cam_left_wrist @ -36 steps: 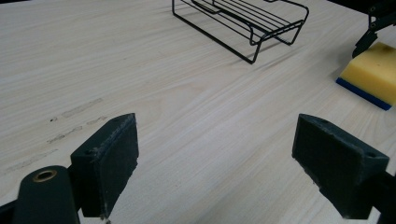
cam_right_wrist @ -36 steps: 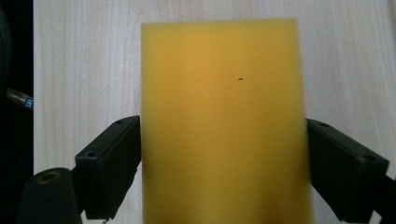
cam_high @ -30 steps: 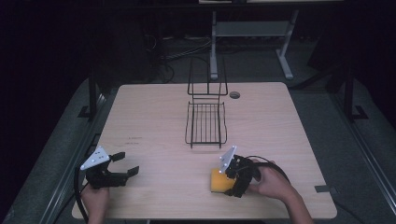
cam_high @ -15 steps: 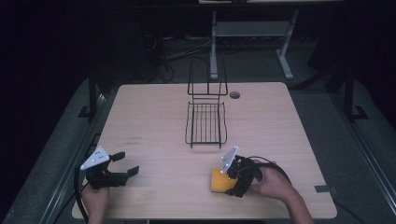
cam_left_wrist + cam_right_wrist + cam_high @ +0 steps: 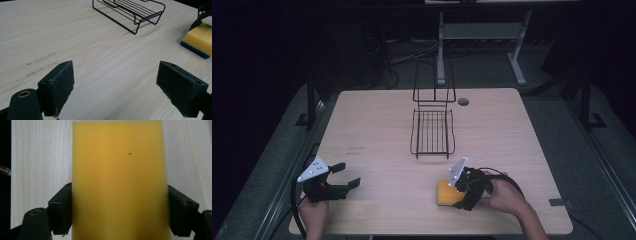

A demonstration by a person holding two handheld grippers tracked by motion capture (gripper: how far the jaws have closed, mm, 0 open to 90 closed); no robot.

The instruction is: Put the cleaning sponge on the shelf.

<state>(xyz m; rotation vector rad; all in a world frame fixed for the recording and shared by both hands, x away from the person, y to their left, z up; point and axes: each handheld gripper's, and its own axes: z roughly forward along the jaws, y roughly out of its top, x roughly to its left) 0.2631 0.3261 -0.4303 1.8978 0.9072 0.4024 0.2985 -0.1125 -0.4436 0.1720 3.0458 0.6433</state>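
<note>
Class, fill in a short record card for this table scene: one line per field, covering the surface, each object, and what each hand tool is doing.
Surface: light wooden table
Rack: black wire rack, mid-table, holding nothing
Sponge: yellow sponge with a blue underside, lying near the front edge
Right tool: jaws against both sides of the sponge
Left tool: jaws wide apart, holding nothing, over bare table
Hole: small round hole behind the rack

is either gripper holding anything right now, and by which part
The right gripper has its jaws on the two long sides of the yellow sponge, which lies on the table. The left gripper is open and holds nothing.
</note>
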